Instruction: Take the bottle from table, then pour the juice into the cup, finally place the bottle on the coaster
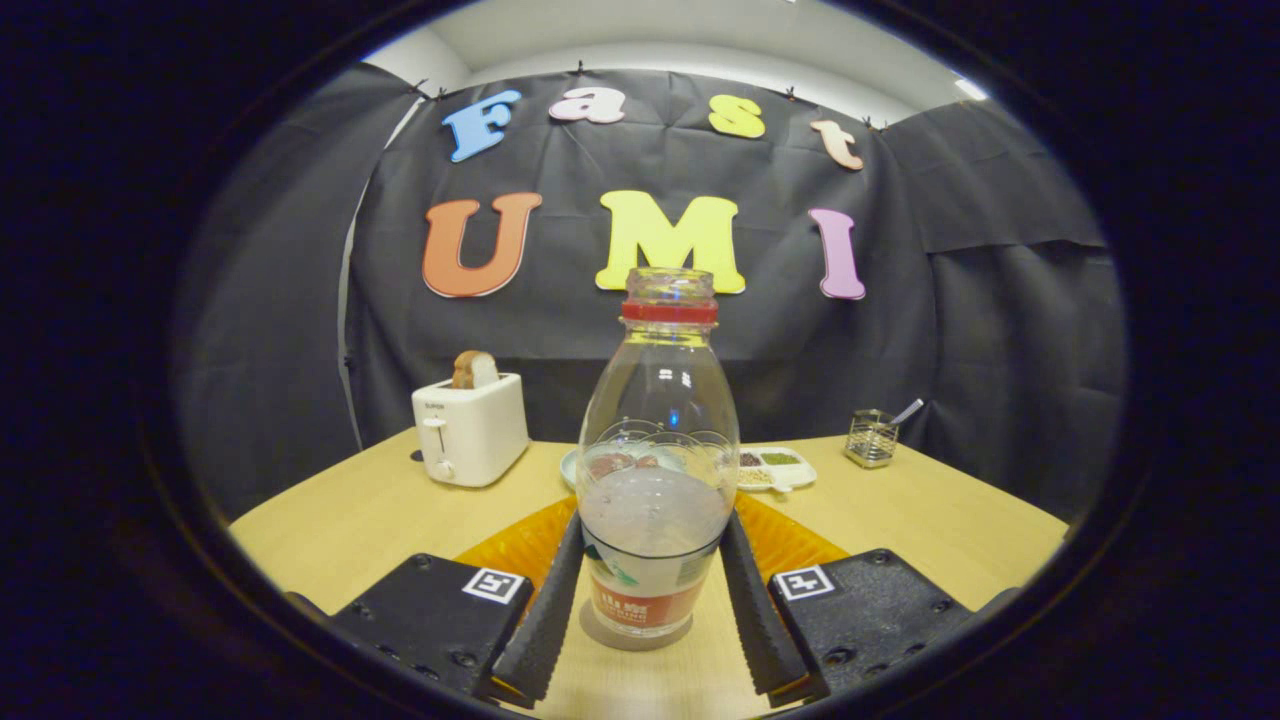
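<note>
From my gripper camera I see the gripper (652, 590) closed on a clear plastic bottle (658, 450), both fingers pressing its lower sides. The bottle stands upright on a round grey coaster (634, 636) on the wooden table (350, 520), uncapped, with a red neck ring and pale liquid in its lower part. Its red-and-white label is too blurred for me to read. Beyond it sit a white toaster (470, 428) holding bread, a divided dish (775, 468) and a small wire holder (871, 438).
</note>
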A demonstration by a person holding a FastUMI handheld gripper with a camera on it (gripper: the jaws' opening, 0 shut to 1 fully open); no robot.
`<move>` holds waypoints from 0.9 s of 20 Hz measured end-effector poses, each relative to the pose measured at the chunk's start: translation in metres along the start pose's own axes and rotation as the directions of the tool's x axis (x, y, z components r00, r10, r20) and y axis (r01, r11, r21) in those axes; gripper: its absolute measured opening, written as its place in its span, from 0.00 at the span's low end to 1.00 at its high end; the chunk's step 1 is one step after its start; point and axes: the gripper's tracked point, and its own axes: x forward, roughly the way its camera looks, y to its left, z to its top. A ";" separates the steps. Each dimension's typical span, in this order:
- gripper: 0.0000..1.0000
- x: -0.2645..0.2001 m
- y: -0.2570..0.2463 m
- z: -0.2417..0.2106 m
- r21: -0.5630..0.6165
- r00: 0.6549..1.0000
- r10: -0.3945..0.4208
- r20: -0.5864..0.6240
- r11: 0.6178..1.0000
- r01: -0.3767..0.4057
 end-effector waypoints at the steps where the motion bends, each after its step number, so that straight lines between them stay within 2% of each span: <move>1: 0.77 0.006 0.002 -0.005 -0.006 1.000 0.001 -0.009 1.000 -0.001; 8: 0.79 0.029 0.005 -0.032 0.007 0.998 -0.002 -0.057 1.000 0.002; 18: 0.82 0.039 0.010 -0.043 -0.010 0.997 0.016 -0.076 1.000 -0.017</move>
